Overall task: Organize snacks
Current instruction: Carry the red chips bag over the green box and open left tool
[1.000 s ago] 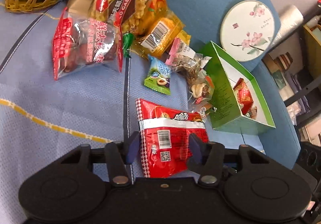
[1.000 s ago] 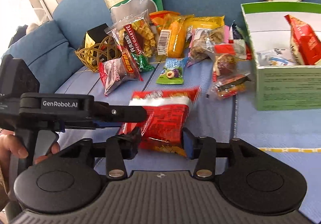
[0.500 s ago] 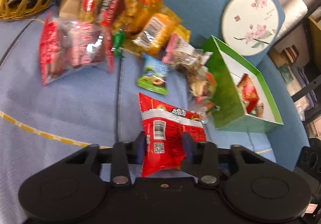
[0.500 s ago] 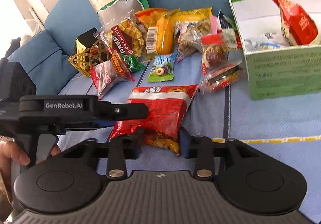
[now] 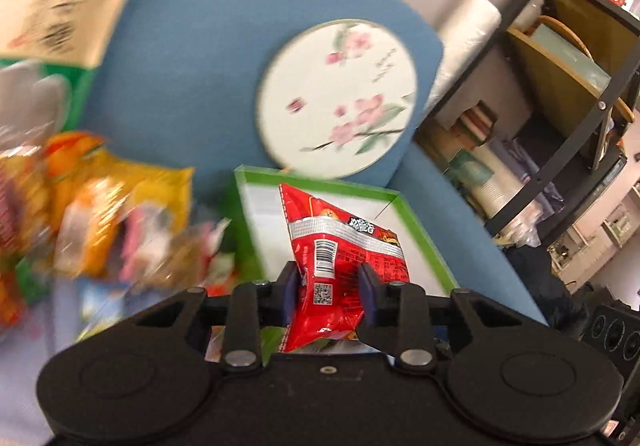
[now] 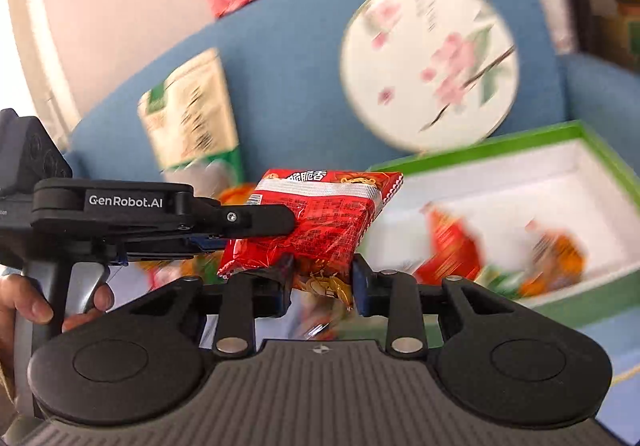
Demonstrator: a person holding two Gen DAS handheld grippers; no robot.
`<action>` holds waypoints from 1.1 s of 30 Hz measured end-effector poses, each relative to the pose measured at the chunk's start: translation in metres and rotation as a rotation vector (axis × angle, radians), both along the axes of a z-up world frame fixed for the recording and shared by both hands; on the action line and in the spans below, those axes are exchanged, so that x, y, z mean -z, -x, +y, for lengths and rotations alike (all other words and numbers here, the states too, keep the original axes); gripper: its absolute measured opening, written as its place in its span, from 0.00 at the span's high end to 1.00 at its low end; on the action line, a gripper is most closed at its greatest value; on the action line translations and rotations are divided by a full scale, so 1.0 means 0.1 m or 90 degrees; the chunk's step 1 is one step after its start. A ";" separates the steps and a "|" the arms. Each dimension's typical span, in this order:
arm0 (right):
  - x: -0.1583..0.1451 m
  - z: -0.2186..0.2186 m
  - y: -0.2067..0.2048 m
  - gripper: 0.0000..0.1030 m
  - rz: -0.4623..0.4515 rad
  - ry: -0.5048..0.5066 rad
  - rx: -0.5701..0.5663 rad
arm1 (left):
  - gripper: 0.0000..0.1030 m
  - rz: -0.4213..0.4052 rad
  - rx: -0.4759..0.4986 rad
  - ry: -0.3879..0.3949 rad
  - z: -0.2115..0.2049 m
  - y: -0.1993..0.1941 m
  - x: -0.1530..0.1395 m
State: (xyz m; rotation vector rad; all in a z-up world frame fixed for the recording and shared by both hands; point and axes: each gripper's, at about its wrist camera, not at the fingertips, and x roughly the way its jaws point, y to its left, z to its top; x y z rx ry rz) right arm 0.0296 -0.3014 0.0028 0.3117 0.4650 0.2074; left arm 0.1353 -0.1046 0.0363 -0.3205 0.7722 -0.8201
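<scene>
A red snack packet point(image 5: 340, 242) hangs in the air, gripped at two places. My left gripper point(image 5: 328, 282) has its jaws closing on the packet's lower end, and both pads press on it. My right gripper point(image 6: 322, 274) is shut on the same red snack packet point(image 6: 324, 214) along its near edge. In the right wrist view the left gripper point(image 6: 280, 222) reaches in from the left and pinches the packet's side. Behind and to the right lies the open green box point(image 6: 472, 144), white inside, with a red packet point(image 6: 448, 246) and other blurred snacks in it. The left wrist view has the green box point(image 5: 424, 230) behind the packet.
A blurred pile of snacks point(image 5: 100, 206) lies left of the box on the blue sofa. A round blossom fan point(image 5: 336, 98) leans on the backrest, with a tall grain bag point(image 6: 192, 114) to its left. A dark shelf point(image 5: 560, 86) stands at the right. A hand point(image 6: 24, 302) holds the left gripper's handle.
Both grippers have closed on the red packet and lifted it off the sofa. It has moved up and toward the green box, and the views now swing fast and blur.
</scene>
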 end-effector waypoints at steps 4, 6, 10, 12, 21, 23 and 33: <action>-0.04 -0.24 -0.19 0.48 -0.014 0.008 0.031 | 0.71 0.004 0.013 0.014 -0.29 -0.25 0.01; -0.02 -0.34 -0.31 0.48 -0.015 0.008 0.040 | 0.71 0.005 0.015 0.013 -0.40 -0.36 0.05; 0.05 -0.48 -0.52 0.48 -0.010 0.009 0.047 | 0.71 0.006 0.013 0.004 -0.57 -0.55 0.13; 0.12 -0.54 -0.62 0.48 -0.004 0.007 0.048 | 0.71 0.011 0.011 0.000 -0.64 -0.63 0.19; 0.35 -0.58 -0.83 0.24 0.009 0.030 0.052 | 0.00 0.000 -0.028 -0.049 -0.67 -0.69 0.35; 0.34 -0.56 -0.81 0.00 0.012 0.055 0.056 | 0.00 -0.014 -0.043 -0.055 -0.61 -0.62 0.30; -0.08 -0.23 -0.20 0.00 -0.045 0.116 0.032 | 0.00 0.005 -0.087 -0.075 -0.03 -0.07 0.06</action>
